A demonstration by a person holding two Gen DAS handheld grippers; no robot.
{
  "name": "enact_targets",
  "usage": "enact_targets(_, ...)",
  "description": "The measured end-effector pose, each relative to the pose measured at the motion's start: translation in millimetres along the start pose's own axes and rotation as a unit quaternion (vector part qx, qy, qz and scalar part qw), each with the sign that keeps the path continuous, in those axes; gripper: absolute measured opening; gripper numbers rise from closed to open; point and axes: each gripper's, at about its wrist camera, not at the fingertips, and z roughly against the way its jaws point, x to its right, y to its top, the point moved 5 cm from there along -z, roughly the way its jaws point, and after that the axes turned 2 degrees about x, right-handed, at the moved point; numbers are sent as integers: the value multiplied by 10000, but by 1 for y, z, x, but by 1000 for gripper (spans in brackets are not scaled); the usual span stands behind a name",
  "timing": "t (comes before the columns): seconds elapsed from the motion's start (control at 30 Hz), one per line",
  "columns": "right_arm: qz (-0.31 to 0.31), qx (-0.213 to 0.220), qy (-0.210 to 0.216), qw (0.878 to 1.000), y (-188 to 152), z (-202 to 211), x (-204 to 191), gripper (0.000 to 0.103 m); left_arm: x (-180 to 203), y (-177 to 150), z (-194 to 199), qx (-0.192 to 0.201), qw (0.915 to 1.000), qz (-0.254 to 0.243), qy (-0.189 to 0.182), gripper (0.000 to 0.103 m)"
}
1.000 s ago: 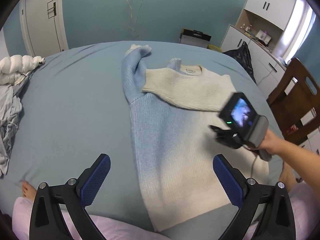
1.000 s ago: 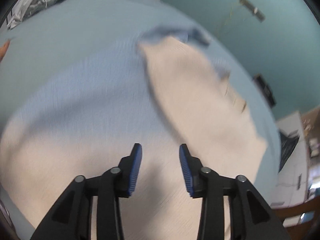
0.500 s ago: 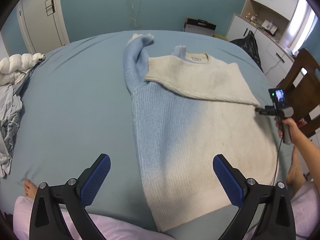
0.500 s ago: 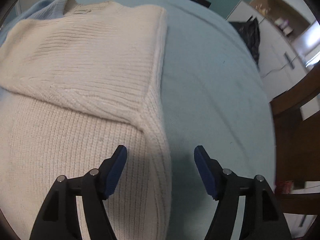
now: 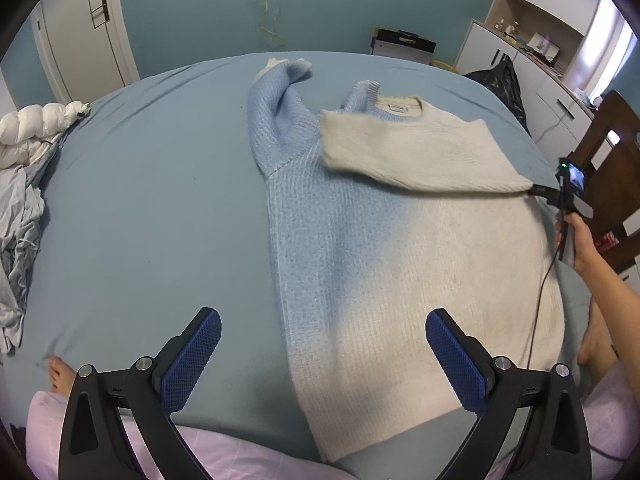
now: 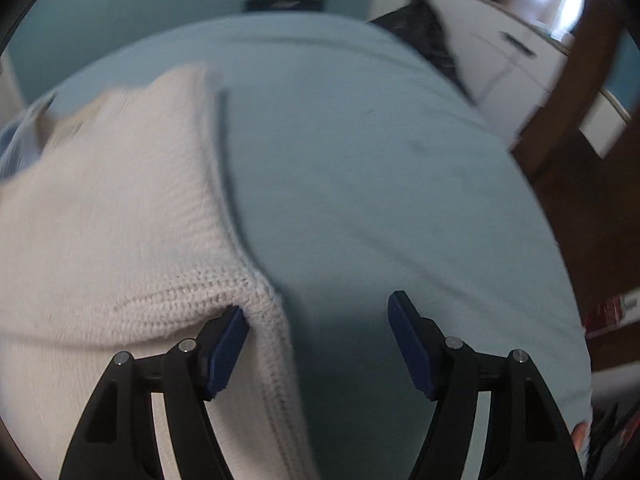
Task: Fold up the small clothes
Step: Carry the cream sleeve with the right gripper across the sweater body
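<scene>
A blue-to-cream knit sweater [image 5: 380,248] lies flat on the blue bed [image 5: 152,208]. Its cream sleeve [image 5: 420,148] is folded across the chest; its blue sleeve [image 5: 272,116] lies up and to the left. My left gripper [image 5: 322,360] is open and empty, held above the sweater's hem. My right gripper [image 6: 318,344] is open at the sweater's right edge [image 6: 260,292], where the folded sleeve meets the body; its left finger [image 6: 226,350] touches the knit. It also shows in the left wrist view [image 5: 548,194] at the sweater's right side.
Crumpled grey clothes [image 5: 20,240] and a white twisted bundle [image 5: 36,128] lie at the bed's left edge. A wooden chair [image 5: 612,184] and white cabinets [image 5: 532,52] stand to the right. My bare foot [image 5: 60,376] and pink-clad legs [image 5: 224,456] are near the bed's front edge.
My right gripper has moved down to the sweater's right edge and opened wider, its left finger now against the knit. The left gripper has stayed in place.
</scene>
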Motion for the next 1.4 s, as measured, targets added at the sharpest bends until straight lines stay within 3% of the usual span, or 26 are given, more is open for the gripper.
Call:
enact_targets(0.1, -756, -548, 159, 9955, -10, -25, 25, 68, 0, -1, 1, 4, 10000, -21, 7, 103)
enact_targets(0.2, -624, -667, -133, 9957, -21, -29, 20, 95, -1, 0, 4, 36, 10000, -20, -2, 103)
enact_targets(0.23, -556, -807, -68, 9952, -19, -28, 18, 100, -2, 0, 7, 61, 10000, -4, -29, 103)
enact_targets(0.3, -458, -1023, 99, 9937, -23, -17, 17, 100, -5, 1, 11, 111, 9999, 32, -69, 103)
enact_targets(0.33, -327, -984, -9, 9946, -20, -4, 15, 100, -6, 1, 13, 127, 9999, 50, -80, 103)
enact_targets(0.4, -46, -633, -701, 9955, -12, 23, 18, 100, -9, 0, 15, 143, 9998, 76, -115, 103)
enact_targets(0.47, 236, -39, -1258, 9918, 5, 64, -3, 101, -10, -1, 16, 142, 9998, 63, -119, 103)
enact_targets(0.57, 589, 47, -516, 9969, 8, 98, -74, 101, -10, 0, 17, 158, 9998, 75, -87, 103)
enact_targets(0.63, 940, -142, 354, 9948, -3, 121, -159, 101, -11, 0, 21, 199, 9997, 132, -108, 103)
enact_targets(0.7, 1288, -240, 851, 9877, -23, 134, -215, 101, -12, 0, 23, 246, 9995, 173, -128, 103)
enact_targets(0.83, 2223, -469, 1724, 9585, -71, 150, -354, 100, -12, 1, 25, 301, 9992, 175, -190, 103)
enact_targets(0.9, 2341, -636, 1987, 9496, -91, 139, -386, 100, -13, 3, 25, 309, 9990, 202, -244, 103)
enact_targets(0.93, 2360, -794, 2130, 9448, -100, 133, -411, 99, -13, 3, 25, 314, 9989, 216, -288, 103)
enact_targets(1.03, 2390, -953, 2040, 9445, -115, 98, -410, 94, -15, 5, 24, 313, 9984, 287, -361, 103)
enact_targets(1.13, 2338, -1414, 1869, 9436, -119, 59, -424, 69, -17, 2, 20, 225, 9980, 313, -496, 103)
enact_targets(1.17, 2279, -1572, 1888, 9422, -123, 51, -428, 67, -18, 1, 19, 198, 9981, 329, -485, 103)
enact_targets(1.3, 2352, -1370, 1671, 9476, -127, 43, -439, 67, -21, 0, 19, 168, 9974, 434, -550, 103)
enact_targets(1.33, 2446, -1292, 1626, 9471, -129, 45, -442, 63, -21, 0, 20, 179, 9971, 464, -573, 103)
enact_targets(1.4, 2618, -1138, 1500, 9466, -131, 47, -445, 37, -22, 2, 22, 215, 9970, 486, -561, 103)
